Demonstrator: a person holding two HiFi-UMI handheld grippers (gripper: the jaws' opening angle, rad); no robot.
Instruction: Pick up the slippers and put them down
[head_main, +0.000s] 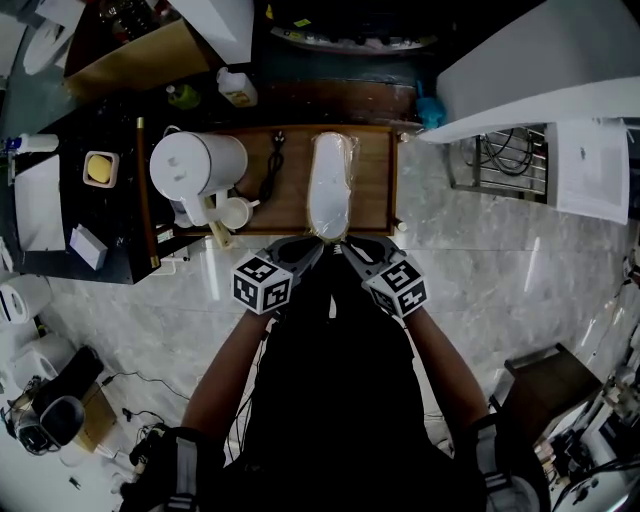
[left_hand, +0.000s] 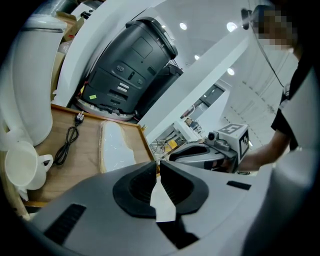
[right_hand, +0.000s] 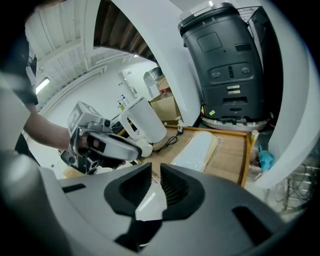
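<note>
Floor (head_main: 500, 270): pale marble around a wooden tray (head_main: 375, 180).
Left tool (left_hand: 156, 165): jaws together, nothing visible between them.
Right tool (right_hand: 155, 172): jaws a sliver apart, empty, probably releasing.
Slippers (head_main: 331, 185): plastic-wrapped, flat on the tray, just ahead of both tips.
Views: only the head view shows both tips meeting at the near end; the tool views show the jaw gaps.

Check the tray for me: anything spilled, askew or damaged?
Nothing stands out. The plastic-wrapped slippers lie flat on the wooden tray, the white kettle stands upright, and the black cord lies loose between them. No spill shows.
</note>
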